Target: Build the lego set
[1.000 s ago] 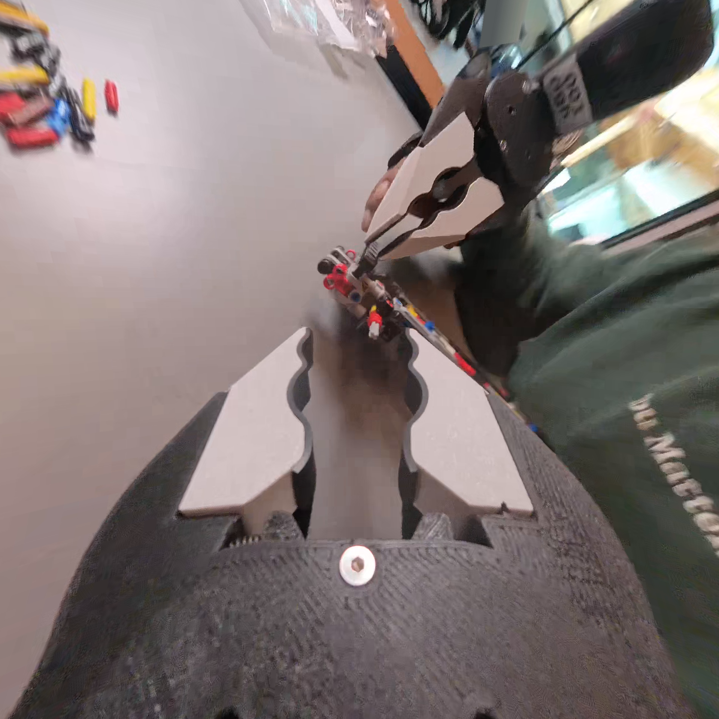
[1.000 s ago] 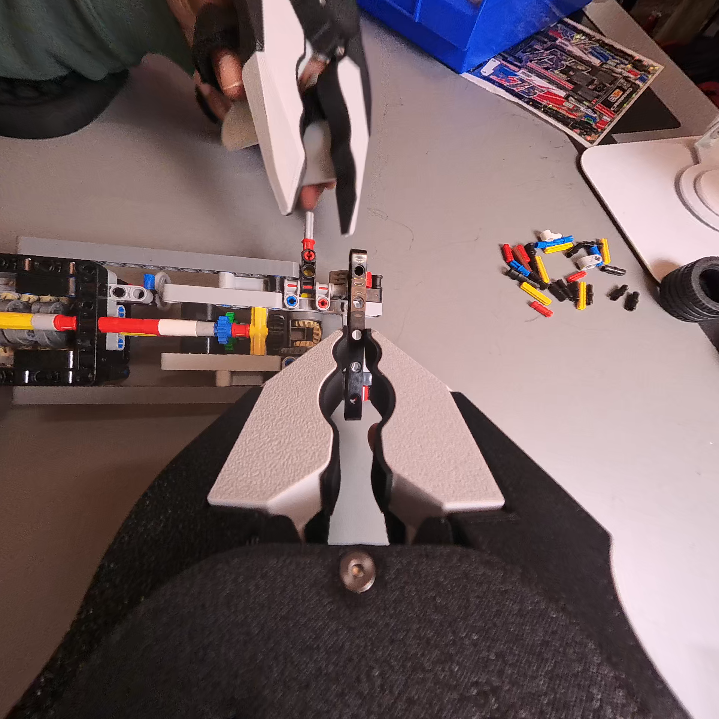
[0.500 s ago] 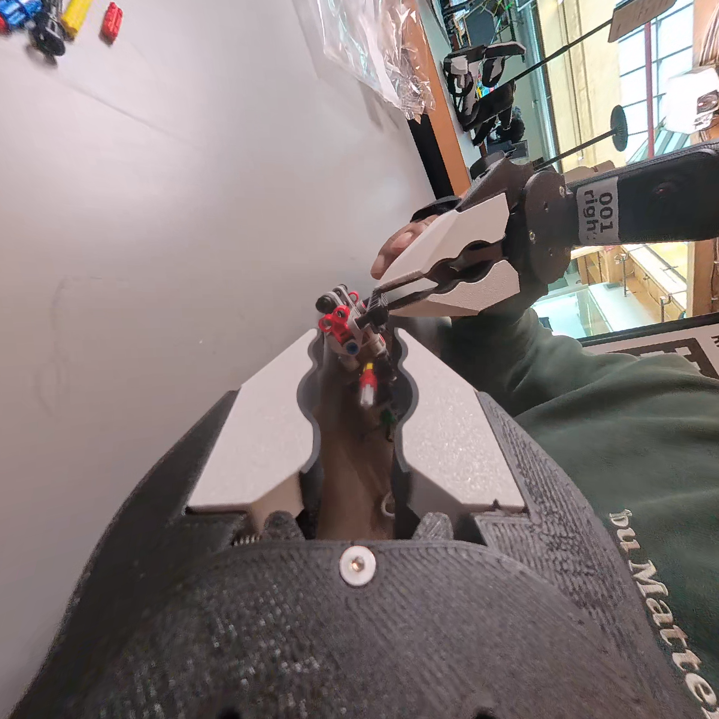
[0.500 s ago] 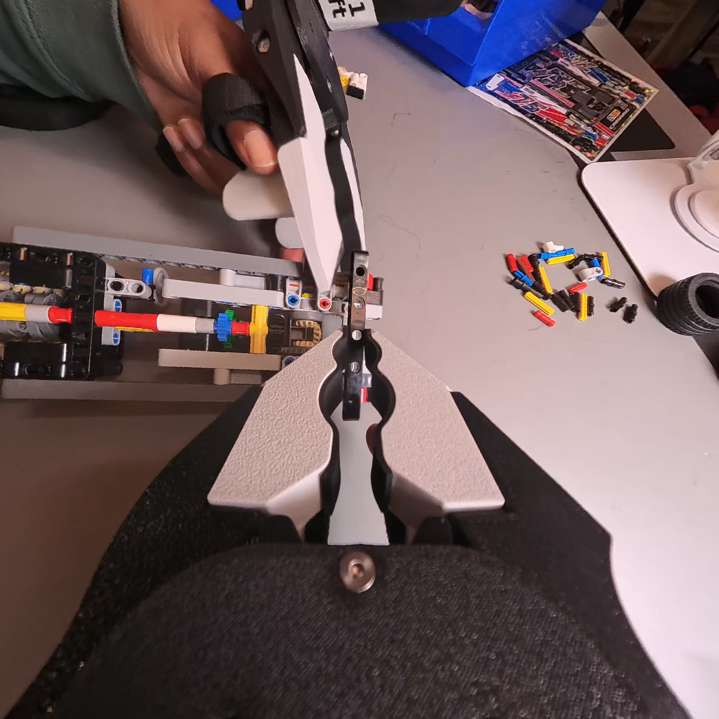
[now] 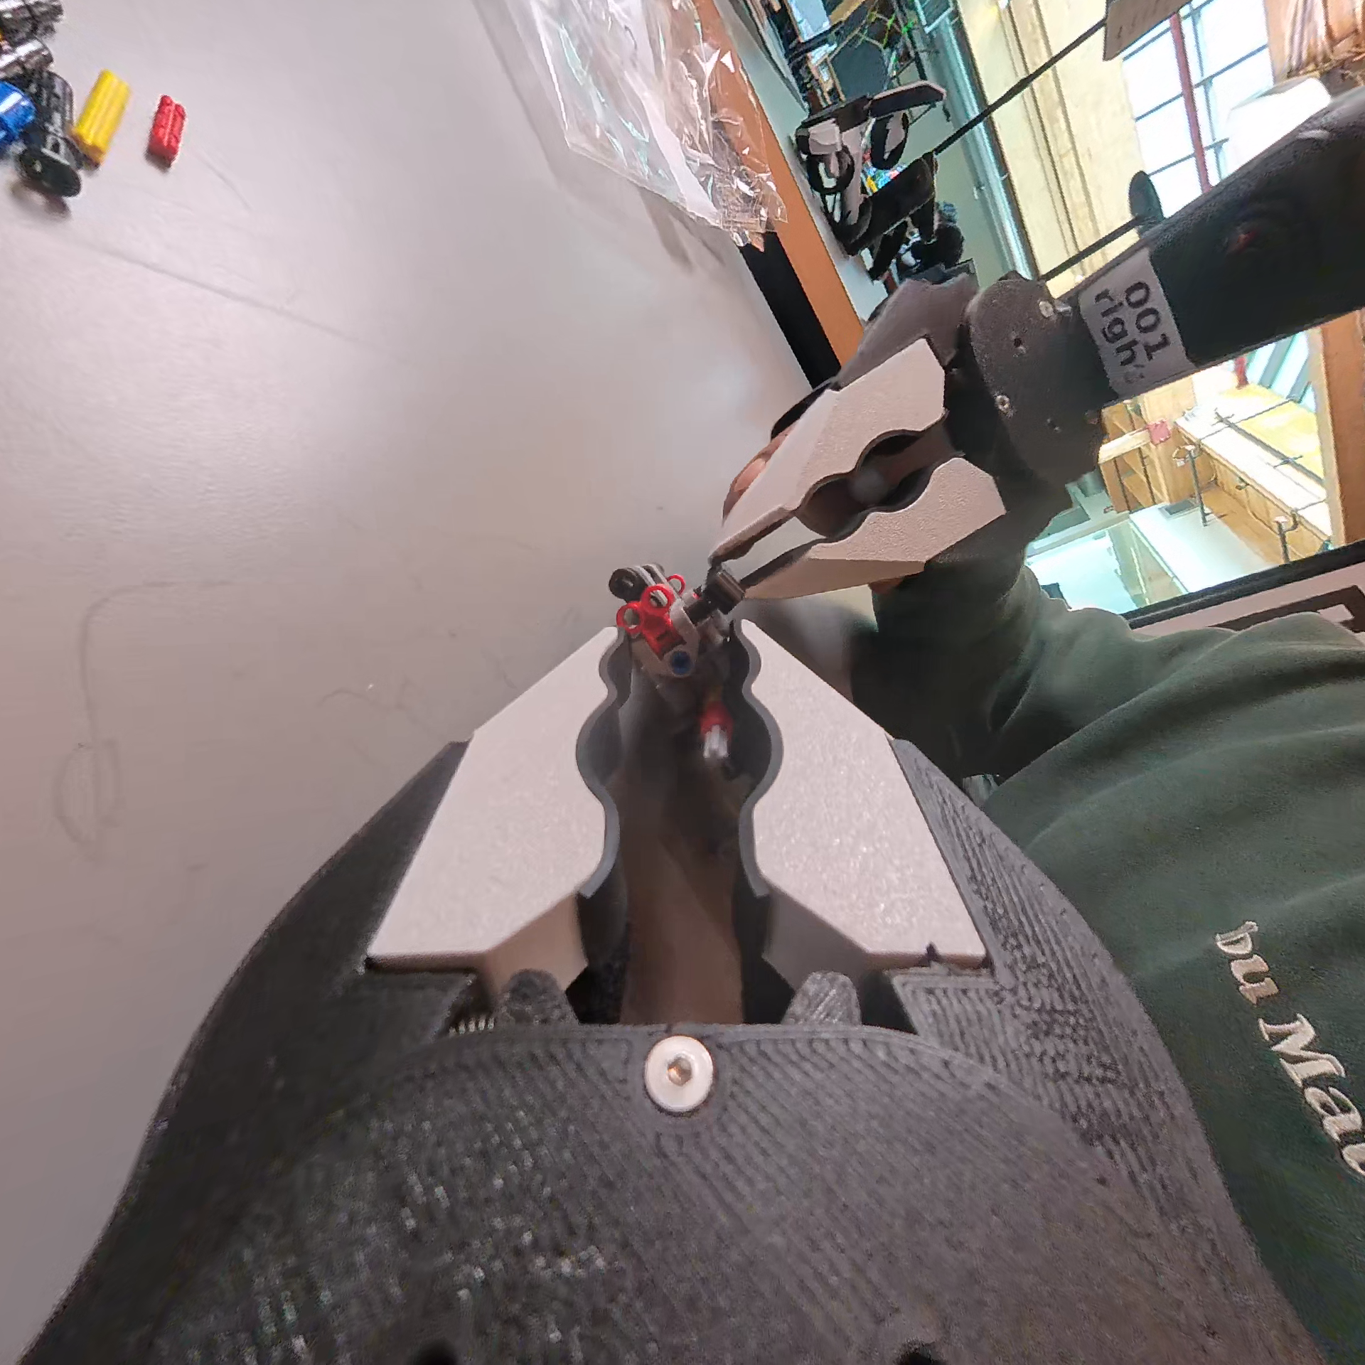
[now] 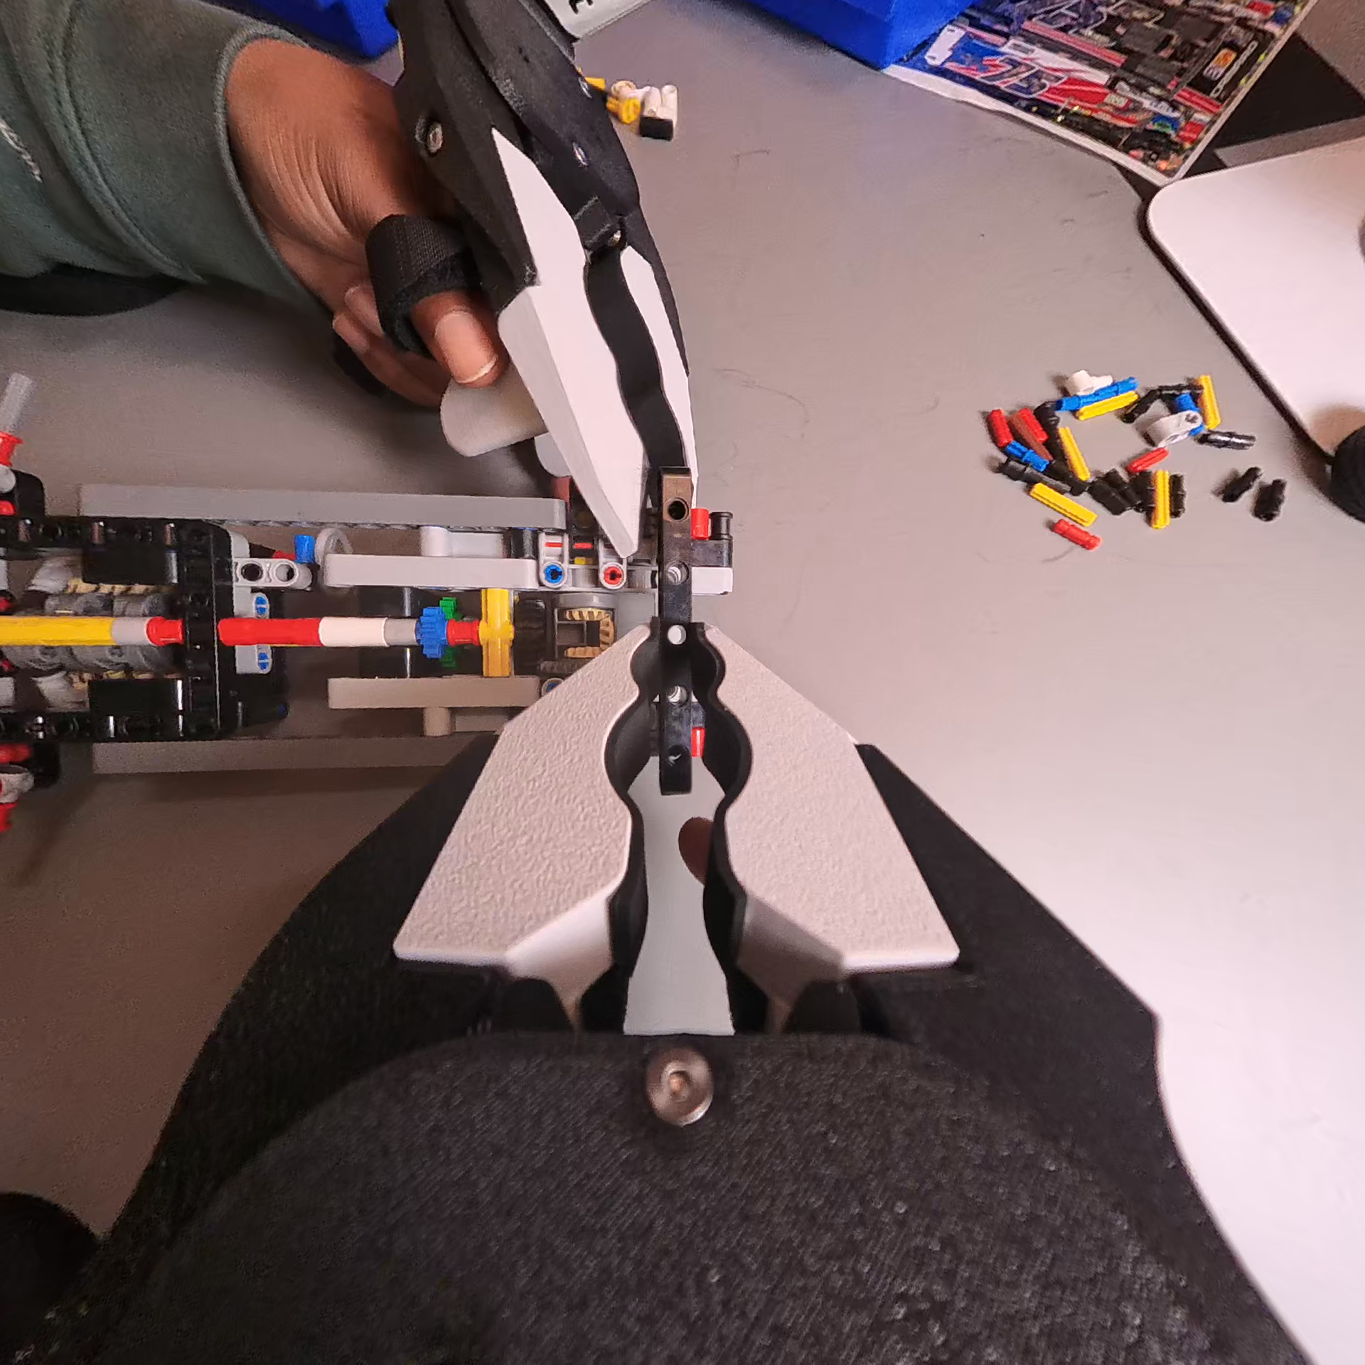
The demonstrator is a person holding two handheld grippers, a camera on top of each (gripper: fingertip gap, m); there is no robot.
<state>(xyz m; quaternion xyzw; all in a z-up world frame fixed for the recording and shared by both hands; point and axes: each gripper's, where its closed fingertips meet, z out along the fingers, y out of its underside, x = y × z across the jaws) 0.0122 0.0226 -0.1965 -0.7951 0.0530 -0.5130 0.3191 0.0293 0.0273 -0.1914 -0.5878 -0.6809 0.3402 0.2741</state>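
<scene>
1. Jaws of the right gripper [image 6: 674,642] are pinched onto 1 black beam [image 6: 675,576], which stands at the 3 o'clock end of the lego build [image 6: 354,583].
2. Jaws of the left gripper [image 5: 678,650] are spread, with the end of the build seen between the 2 fingers; whether anything is touched by them cannot be told.
3. In the right wrist view, the left gripper [image 6: 641,517] is seen coming in from 12 o'clock, its tips just beside the top of the beam.
4. 1 build is laid flat on the grey table [image 6: 923,665], stretching towards 9 o'clock.
5. 1 heap of loose pins [image 6: 1123,450], in red, yellow, blue and black, is seen at 2 o'clock, well apart from the build.
6. 1 printed sheet [image 6: 1123,66] is seen at 1 o'clock.
7. 1 clear plastic bag [image 5: 650,111] is seen at 12 o'clock in the left wrist view.
</scene>
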